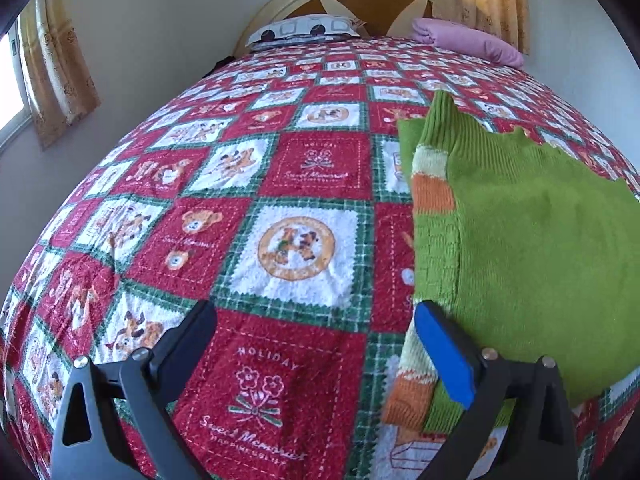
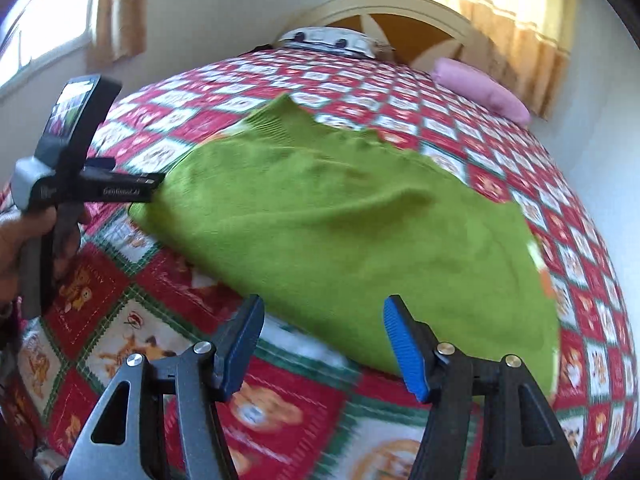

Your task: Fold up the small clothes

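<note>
Item: green knit sweater, lying on the patchwork bedspread, partly folded, with a striped orange, cream and green sleeve turned in along its left edge.

Grippers: your left gripper stands spread wide over bare bedspread, its blue pad just beside the striped sleeve, gripping nothing. Your right gripper stands part-open at the sweater's near hem, with nothing pinched.

Step in hand, as judged: taking hold for the next fold. Advice: set each gripper squarely on an edge and catch every layer at once; bring both hands across together so the fold line runs straight; keep the tucked sleeve from sliding out.

Condition of item: thick, soft knit, ribbed at the collar, with a low ridge across the middle. The right-hand view is smeared, so the far sleeve probably lies tucked under, but you cannot be sure.
</note>
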A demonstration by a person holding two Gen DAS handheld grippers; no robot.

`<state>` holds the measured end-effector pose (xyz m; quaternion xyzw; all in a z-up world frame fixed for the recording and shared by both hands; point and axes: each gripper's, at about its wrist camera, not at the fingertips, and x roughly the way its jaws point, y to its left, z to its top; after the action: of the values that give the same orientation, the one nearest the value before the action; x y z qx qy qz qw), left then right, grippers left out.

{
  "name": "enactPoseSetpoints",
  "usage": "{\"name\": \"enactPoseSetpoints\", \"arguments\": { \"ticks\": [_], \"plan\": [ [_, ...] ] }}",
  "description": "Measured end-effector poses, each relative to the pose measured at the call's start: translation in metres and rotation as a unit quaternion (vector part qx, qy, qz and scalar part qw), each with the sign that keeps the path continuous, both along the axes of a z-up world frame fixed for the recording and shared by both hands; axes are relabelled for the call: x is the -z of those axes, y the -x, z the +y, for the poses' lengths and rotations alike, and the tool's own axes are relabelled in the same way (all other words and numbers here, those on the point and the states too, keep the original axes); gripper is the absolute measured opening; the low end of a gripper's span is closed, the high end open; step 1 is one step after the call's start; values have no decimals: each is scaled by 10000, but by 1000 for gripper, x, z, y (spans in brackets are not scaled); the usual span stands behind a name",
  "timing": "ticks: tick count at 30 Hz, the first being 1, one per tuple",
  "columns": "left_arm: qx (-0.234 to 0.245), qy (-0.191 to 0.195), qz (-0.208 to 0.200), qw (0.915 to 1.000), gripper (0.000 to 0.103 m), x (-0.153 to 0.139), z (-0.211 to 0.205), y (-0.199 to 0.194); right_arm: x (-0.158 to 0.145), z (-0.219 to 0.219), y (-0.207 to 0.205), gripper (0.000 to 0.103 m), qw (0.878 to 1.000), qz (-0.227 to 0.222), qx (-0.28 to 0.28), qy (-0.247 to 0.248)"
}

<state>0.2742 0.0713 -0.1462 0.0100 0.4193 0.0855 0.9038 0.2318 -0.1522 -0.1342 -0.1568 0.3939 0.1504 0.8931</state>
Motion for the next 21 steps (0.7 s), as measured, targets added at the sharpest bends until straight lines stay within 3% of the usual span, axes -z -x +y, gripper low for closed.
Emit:
{"name": "enactPoseSetpoints", "arguments": {
  "ticks": [2, 8, 12, 14, 16, 18, 21],
  "plan": [
    [-15, 135, 39, 9999, 103, 2, 4, 0, 2, 9, -3, 63, 10000, -42, -43, 21],
    [-64, 312, 112, 9994, 103, 7, 9, -1, -18, 14, -46, 63, 9968, -26, 255, -760],
    [-98, 221, 91, 9997, 103, 7, 7, 2, -2, 27, -86, 61, 9972, 301, 416, -543],
    [-113, 238, 88, 9996, 103, 7, 8, 3, 0, 28, -105, 50, 9967, 417, 453, -534],
    [-130, 282, 92, 9995, 103, 8, 10, 3, 1, 28, -121, 29, 9955, 535, 559, -552],
    [-133, 293, 92, 9994, 103, 8, 10, 3, 15, 30, -144, 27, 9922, 967, 639, -463],
    [-133, 230, 69, 9996, 103, 8, 9, 3, 26, 33, -167, 27, 9932, 895, 678, -312]
  ]
}}
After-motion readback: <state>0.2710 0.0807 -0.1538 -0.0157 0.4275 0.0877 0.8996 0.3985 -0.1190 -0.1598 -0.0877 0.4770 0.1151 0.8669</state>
